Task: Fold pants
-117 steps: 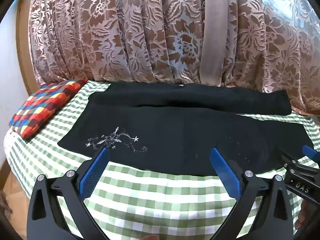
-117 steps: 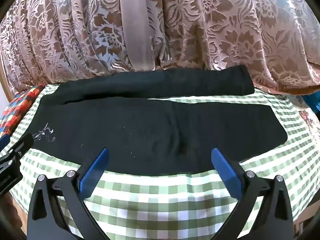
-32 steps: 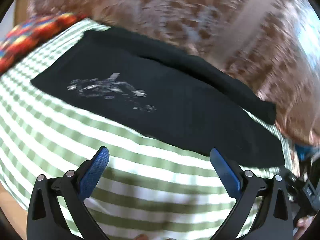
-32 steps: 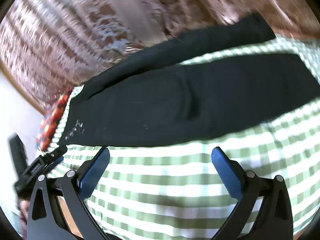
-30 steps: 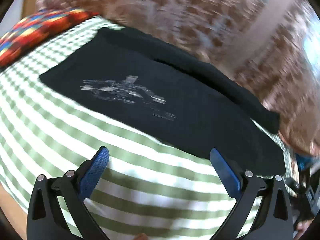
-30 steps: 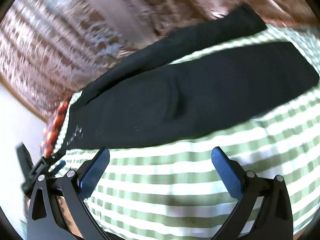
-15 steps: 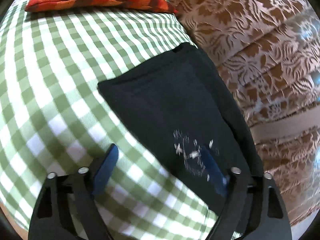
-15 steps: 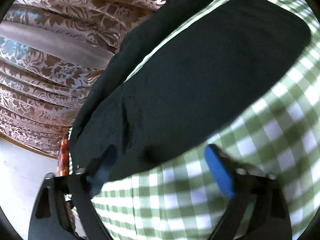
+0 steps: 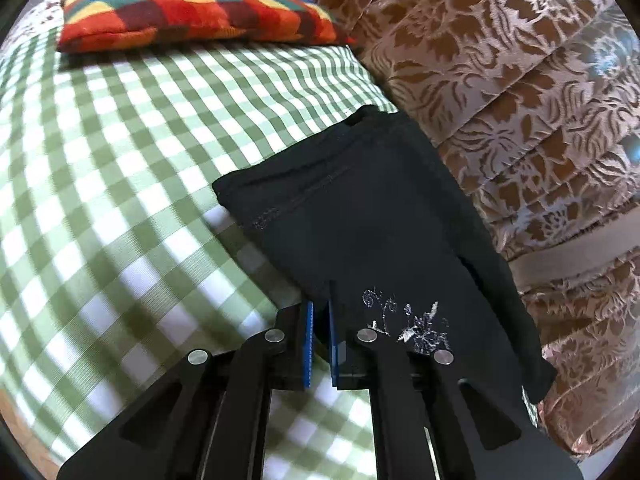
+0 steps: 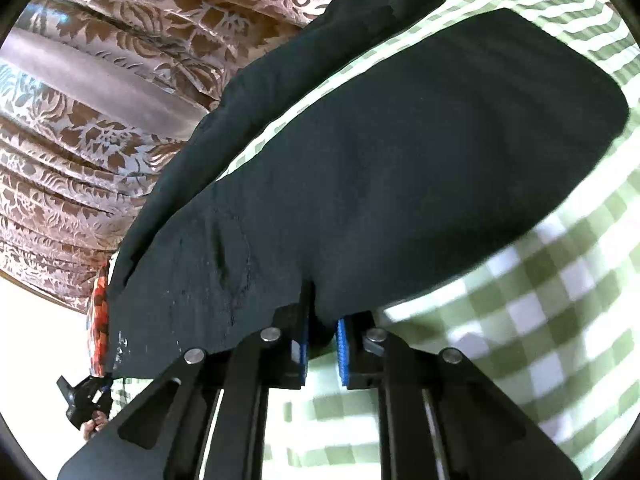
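Black pants (image 9: 360, 208) lie flat on a green-and-white checked cloth (image 9: 100, 168), waistband toward the pillow, with white embroidery (image 9: 412, 324) near the front edge. My left gripper (image 9: 320, 308) is shut on the pants' near edge just left of the embroidery. In the right wrist view the pants (image 10: 400, 168) stretch away with both legs apart, the far leg (image 10: 304, 52) against the curtain. My right gripper (image 10: 320, 320) is shut on the near edge of the nearer leg, the fabric bunched between its blue pads. The left gripper (image 10: 86, 396) shows small at the lower left.
A bright multicoloured checked pillow (image 9: 180, 4) lies at the far end of the cloth. A brown floral curtain (image 9: 520, 92) hangs right behind the pants. The checked cloth (image 10: 540, 320) extends bare toward the right in the right wrist view.
Both grippers went from wide open to shut, each pinching the near edge of the pants. Both came down close to the fabric and rolled, the left one swinging toward the waistband end.
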`<state>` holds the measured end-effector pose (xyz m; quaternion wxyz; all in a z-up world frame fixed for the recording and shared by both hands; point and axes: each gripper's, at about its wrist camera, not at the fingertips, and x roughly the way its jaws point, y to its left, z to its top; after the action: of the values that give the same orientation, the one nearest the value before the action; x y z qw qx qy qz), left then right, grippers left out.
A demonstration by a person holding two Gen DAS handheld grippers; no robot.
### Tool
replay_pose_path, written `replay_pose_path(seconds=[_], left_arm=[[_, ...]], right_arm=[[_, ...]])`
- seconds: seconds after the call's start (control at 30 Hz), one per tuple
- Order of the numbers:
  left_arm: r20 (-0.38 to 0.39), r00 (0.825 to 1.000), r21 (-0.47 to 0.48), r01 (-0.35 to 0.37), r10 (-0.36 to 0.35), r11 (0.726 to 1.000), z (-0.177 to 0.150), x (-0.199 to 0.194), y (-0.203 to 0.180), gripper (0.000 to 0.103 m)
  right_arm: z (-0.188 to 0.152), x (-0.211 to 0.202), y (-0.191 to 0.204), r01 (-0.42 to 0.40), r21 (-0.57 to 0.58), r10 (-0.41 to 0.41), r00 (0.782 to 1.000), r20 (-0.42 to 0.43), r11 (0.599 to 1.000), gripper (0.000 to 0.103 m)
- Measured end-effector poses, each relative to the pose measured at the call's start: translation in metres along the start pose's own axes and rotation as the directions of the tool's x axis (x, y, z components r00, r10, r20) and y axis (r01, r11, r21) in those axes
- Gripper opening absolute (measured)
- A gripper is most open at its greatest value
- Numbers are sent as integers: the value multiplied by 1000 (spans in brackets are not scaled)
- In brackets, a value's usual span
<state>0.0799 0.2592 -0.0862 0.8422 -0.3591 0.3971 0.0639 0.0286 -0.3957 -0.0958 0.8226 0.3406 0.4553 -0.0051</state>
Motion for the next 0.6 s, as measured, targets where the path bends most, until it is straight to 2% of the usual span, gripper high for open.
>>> replay_pose_path(seconds=[0.27,0.4,0.43,0.5,0.57,0.6], left_arm=[[-18,999,31,-31,32,999,-33,-51,12,5],[-46,996,61,-75,78,995,-55,-62,20,5],[-60,994,56,-84,87,995,-61,-59,25,5],[-59,994,80,-89,93,993,-64,-57,27,7],[-58,992,80,-106,111,991,-62,-56,25,8],[-59,991,96,-118,124,988,-60,-55,22,8]], right_arm=[[-29,-39,-12,20,-46,-21,1000,-13,999,9],[-39,-50,-23,25,-47,-26,999,-24,999,11],[-40,-53,-29,35,-30,-35,999,-19,999,21],[-38,-59,-43,25,18,-25,1000,-3,1000,25],[-32,-70,-63,33,81,-36,999,36,996,40],[-28,-76,-73,38,112,-45,997,60,993,42]])
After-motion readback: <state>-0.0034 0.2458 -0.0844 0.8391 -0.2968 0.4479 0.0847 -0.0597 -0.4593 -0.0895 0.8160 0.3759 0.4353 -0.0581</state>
